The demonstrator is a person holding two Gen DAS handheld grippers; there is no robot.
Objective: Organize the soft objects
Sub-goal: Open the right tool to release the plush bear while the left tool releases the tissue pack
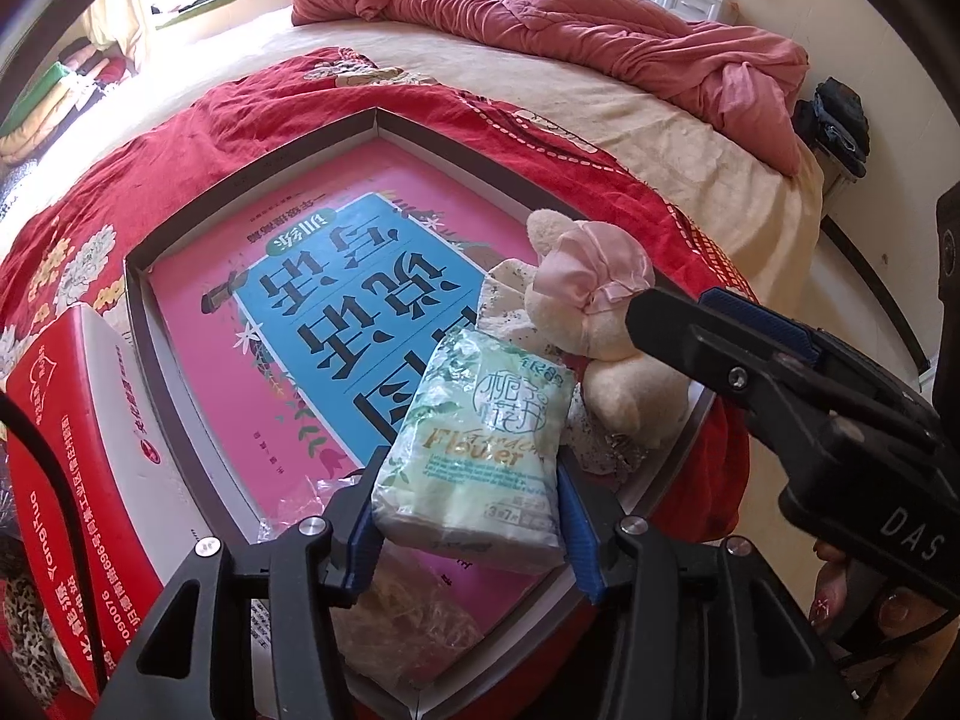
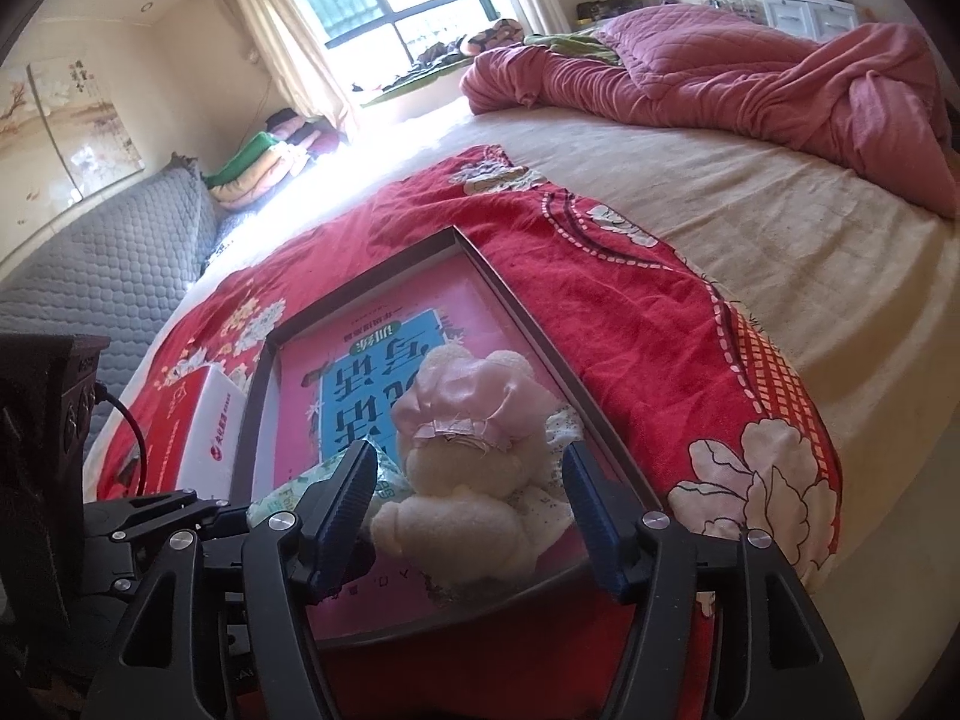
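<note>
A shallow grey-rimmed box [image 1: 252, 174] with a pink and blue printed bottom lies on a red floral cloth [image 1: 180, 132] on the bed. My left gripper [image 1: 468, 498] is shut on a pale green tissue pack [image 1: 480, 444] above the box's near part. A cream plush doll with a pink bonnet [image 1: 588, 300] lies in the box's right corner. In the right wrist view my right gripper [image 2: 468, 498] is open with its fingers either side of the doll [image 2: 462, 456], not pressing it. The tissue pack [image 2: 282, 498] shows at its left.
A red and white carton [image 1: 78, 420] stands left of the box, also in the right wrist view [image 2: 198, 420]. A crumpled clear bag [image 1: 408, 606] lies in the box's near end. A pink quilt [image 1: 600, 18] is heaped at the far side of the beige mattress [image 2: 780, 252].
</note>
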